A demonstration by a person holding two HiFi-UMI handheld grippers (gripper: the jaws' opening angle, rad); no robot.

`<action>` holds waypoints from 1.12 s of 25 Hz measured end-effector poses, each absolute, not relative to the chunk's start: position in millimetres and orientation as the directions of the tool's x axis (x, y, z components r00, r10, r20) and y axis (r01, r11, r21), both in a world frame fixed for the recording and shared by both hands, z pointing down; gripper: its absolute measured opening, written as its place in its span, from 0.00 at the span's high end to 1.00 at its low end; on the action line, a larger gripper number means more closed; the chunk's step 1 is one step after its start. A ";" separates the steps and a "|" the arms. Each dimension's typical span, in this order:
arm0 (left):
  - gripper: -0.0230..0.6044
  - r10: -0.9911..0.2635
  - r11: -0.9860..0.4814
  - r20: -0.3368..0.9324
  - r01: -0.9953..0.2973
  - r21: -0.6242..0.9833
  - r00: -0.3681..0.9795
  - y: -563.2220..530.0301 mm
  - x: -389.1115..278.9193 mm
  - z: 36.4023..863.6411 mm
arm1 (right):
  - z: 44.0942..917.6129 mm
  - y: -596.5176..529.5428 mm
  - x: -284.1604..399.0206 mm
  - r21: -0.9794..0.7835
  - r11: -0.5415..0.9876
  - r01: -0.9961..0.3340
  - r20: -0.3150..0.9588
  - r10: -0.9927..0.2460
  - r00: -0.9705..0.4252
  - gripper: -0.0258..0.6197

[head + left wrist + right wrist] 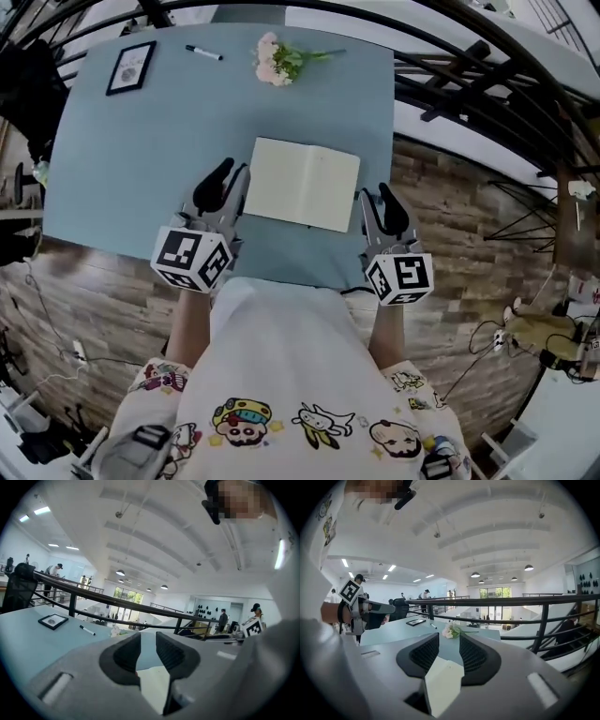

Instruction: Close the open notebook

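The open notebook [302, 183] lies flat on the pale blue table [141, 159], its cream pages blank. My left gripper [235, 171] stands open just off the notebook's left edge; in the left gripper view a cream page [152, 686] shows low through the gap between the jaws [148, 641], with nothing gripped. My right gripper [375, 195] stands open at the notebook's right edge. In the right gripper view the notebook's corner [443, 686] sits low between the jaws [449, 644], and the pads are not pressing on it.
At the table's far side lie a framed picture [131, 66], a marker pen [203, 52] and a small bunch of pink flowers [279, 60]. A black railing [487, 103] runs past the table's right. The table's near edge is at my body.
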State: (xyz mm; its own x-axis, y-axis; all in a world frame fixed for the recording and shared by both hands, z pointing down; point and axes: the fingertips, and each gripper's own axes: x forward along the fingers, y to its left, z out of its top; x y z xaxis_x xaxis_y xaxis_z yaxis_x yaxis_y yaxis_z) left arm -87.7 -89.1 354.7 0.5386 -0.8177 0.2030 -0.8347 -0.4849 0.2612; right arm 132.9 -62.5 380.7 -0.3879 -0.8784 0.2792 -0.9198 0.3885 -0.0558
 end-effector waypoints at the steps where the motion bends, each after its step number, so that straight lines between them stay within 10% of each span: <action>1: 0.81 -0.829 -0.466 0.207 -0.847 0.258 0.519 -86.2 -87.5 354.7 | 381.7 -64.5 133.1 -0.063 0.410 -0.910 0.279 -0.868 -0.411 0.75; 28: 0.81 -0.797 -0.411 0.297 -0.833 0.372 0.526 -74.6 -60.8 411.5 | 443.2 -63.2 133.3 -0.153 0.461 -0.874 0.426 -0.768 -0.479 0.70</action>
State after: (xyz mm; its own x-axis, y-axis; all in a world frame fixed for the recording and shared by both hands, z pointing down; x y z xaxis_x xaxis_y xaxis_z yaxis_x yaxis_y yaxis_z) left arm -60.8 -74.6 411.5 0.5259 -0.7970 0.2969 -0.8325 -0.4109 0.3716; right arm 133.3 -63.2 443.2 -0.4793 -0.7676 0.4256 -0.8741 0.4612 -0.1525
